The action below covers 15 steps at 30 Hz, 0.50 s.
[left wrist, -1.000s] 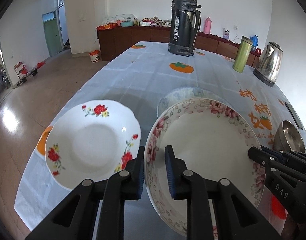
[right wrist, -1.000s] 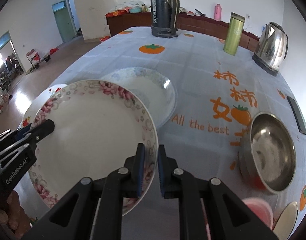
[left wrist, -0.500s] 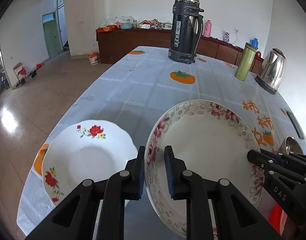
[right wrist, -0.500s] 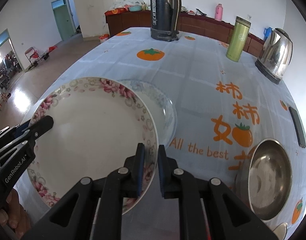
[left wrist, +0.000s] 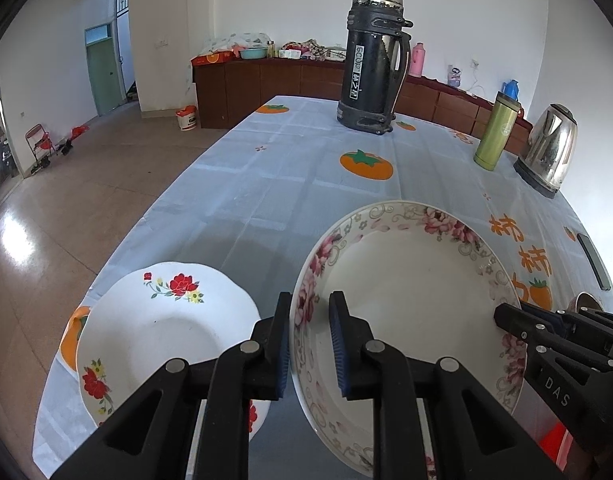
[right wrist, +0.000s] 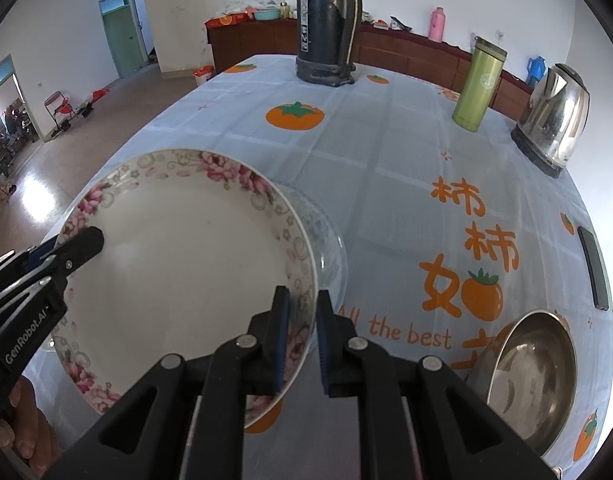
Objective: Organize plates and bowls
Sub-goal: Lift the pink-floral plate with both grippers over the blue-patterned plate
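Holding the pink-flowered plate [left wrist: 410, 280] with both tongs, you have it lifted clear of the counter [left wrist: 290, 184] and tilted, its rim pinched from two sides; your left tongs [left wrist: 308, 344] are clamped on the plate's left rim, one blue pad inside the rim and one outside, and your right tongs [right wrist: 302, 344] are clamped on the opposite rim the same way, with the left tool's black tip visible at the far edge of the plate in the right wrist view. In the left wrist view the right tool shows at the right edge, gripping the rim. A white plate with red flowers [left wrist: 162, 332] lies flat on the counter just left of the held plate, near the counter's edge. A pale blue-patterned plate [right wrist: 326, 240] sits on the counter under and behind the held plate, mostly hidden by it in the right wrist view. A steel bowl [right wrist: 534, 376] sits to the right, near the orange lettering on the tablecloth [right wrist: 386, 152]. Further back stand a big black thermos [left wrist: 372, 64], a green flask [left wrist: 494, 132] and a steel kettle [left wrist: 550, 148], all well apart from the plates. A dark phone [right wrist: 594, 268] lies near the right edge. Part of your hand [right wrist: 14, 436] shows bottom left in the right wrist view
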### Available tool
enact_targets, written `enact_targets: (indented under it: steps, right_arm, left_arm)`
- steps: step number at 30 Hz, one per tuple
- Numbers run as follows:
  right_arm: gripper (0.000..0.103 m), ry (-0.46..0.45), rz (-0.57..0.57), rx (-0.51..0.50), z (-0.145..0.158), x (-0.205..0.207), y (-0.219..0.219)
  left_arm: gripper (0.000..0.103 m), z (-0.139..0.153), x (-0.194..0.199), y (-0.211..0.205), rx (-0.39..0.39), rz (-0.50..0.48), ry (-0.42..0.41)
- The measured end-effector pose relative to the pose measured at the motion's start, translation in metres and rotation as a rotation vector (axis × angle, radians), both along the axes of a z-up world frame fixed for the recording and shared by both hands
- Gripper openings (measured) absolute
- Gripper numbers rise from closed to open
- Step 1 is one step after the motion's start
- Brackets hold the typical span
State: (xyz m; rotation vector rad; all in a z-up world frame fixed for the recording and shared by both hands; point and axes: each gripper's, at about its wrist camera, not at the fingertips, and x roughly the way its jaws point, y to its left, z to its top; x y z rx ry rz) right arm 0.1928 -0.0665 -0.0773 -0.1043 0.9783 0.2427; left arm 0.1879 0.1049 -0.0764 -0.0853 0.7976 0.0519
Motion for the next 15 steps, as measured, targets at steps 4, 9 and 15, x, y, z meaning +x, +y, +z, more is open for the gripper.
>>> enact_targets:
  steps: [4,9,15]
  right_arm:
    - [0.013,-0.001,-0.002,-0.006,0.001,0.003,-0.002]
    - [0.013,0.007,-0.006,-0.01,0.0,0.011,-0.004]
    - [0.013,0.021,-0.005,-0.04,-0.004,0.022,-0.003]
  left_arm:
    - [0.02,0.0,0.005,-0.002,-0.003,-0.001,-0.004]
    - [0.02,-0.002,0.013,-0.005,-0.004,-0.002,0.0]
    - [0.02,-0.004,0.023,-0.008,0.0,-0.009,-0.001]
